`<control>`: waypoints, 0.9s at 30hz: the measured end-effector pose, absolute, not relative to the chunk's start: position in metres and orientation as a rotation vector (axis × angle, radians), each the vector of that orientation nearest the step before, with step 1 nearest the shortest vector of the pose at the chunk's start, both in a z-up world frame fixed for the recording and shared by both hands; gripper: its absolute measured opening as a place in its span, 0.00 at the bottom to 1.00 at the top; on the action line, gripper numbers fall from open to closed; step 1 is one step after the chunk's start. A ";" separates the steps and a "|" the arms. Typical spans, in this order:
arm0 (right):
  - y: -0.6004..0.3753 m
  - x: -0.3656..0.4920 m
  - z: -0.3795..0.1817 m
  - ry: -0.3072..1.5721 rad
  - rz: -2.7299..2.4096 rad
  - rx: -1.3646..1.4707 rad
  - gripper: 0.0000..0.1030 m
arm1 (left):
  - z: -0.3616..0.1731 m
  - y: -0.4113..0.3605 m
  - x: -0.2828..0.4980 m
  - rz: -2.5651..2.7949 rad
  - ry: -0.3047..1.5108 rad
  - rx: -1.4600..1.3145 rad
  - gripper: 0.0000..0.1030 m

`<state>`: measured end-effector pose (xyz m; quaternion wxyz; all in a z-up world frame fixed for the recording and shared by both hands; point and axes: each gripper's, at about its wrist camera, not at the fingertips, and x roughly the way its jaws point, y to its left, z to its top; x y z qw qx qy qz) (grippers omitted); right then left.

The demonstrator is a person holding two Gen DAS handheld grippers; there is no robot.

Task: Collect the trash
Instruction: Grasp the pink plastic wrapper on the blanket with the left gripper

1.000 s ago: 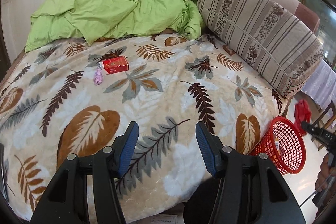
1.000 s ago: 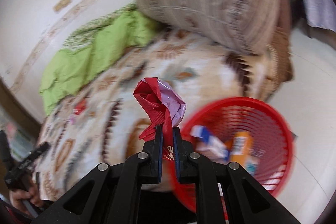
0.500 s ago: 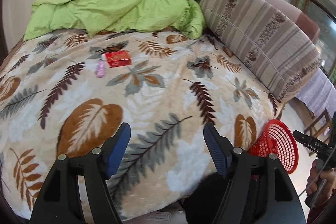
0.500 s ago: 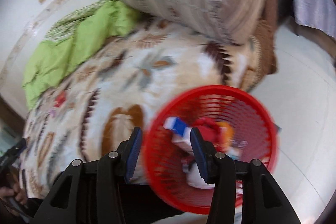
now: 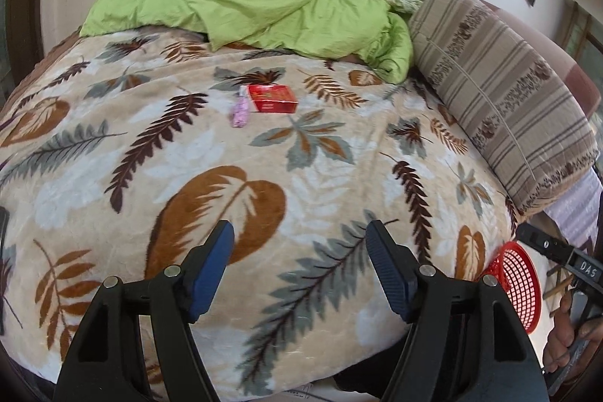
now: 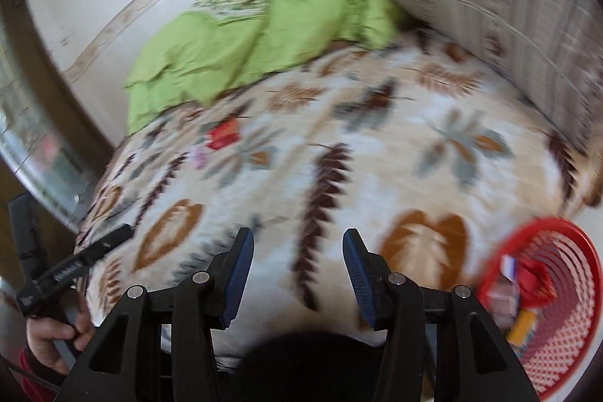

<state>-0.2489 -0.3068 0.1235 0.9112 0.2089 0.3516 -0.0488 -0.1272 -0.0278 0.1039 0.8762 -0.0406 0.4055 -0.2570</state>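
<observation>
Trash left on the bed: a flat red cardboard packet [image 5: 274, 98] and, touching its left side, a small pink crumpled wrapper [image 5: 240, 113]. Both lie on the beige plush blanket with brown and grey leaf print [image 5: 339, 183], toward the bed's far edge, just in front of the rumpled lime-green quilt [image 5: 241, 2] piled along that edge. In the blurred right wrist view the same 2 items show as a red patch [image 6: 224, 135] and a pink patch [image 6: 199, 157].

A round red plastic mesh basket [image 6: 565, 338] stands on the floor off the bed's near right corner; it holds a crumpled red wrapper [image 6: 535, 279], a white-and-blue piece and an orange item. From the left wrist view only the basket's rim [image 5: 522, 285] shows past that corner.

The left gripper [image 5: 300, 264] hangs over the bed's near edge, its blue pads wide apart with nothing between them. The right gripper [image 6: 297, 266] is moderately open and equally empty, over the blanket, the basket to its right. A hand [image 6: 56, 338] grips the left tool's handle at the lower left of the right wrist view.

A large striped brown-and-beige bolster cushion [image 5: 501, 100] runs along the bed's right edge.
</observation>
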 end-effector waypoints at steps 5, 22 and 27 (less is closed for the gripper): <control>-0.274 -0.202 0.124 0.732 -0.026 0.401 0.51 | 0.096 -0.023 -0.112 -0.508 0.864 -0.079 0.69; -0.281 -0.115 0.102 0.779 0.012 0.433 0.51 | 0.051 -0.061 0.053 -0.410 0.944 -0.081 0.64; -0.296 -0.097 0.095 0.796 0.000 0.431 0.51 | 0.024 -0.079 0.094 -0.388 0.982 -0.085 0.47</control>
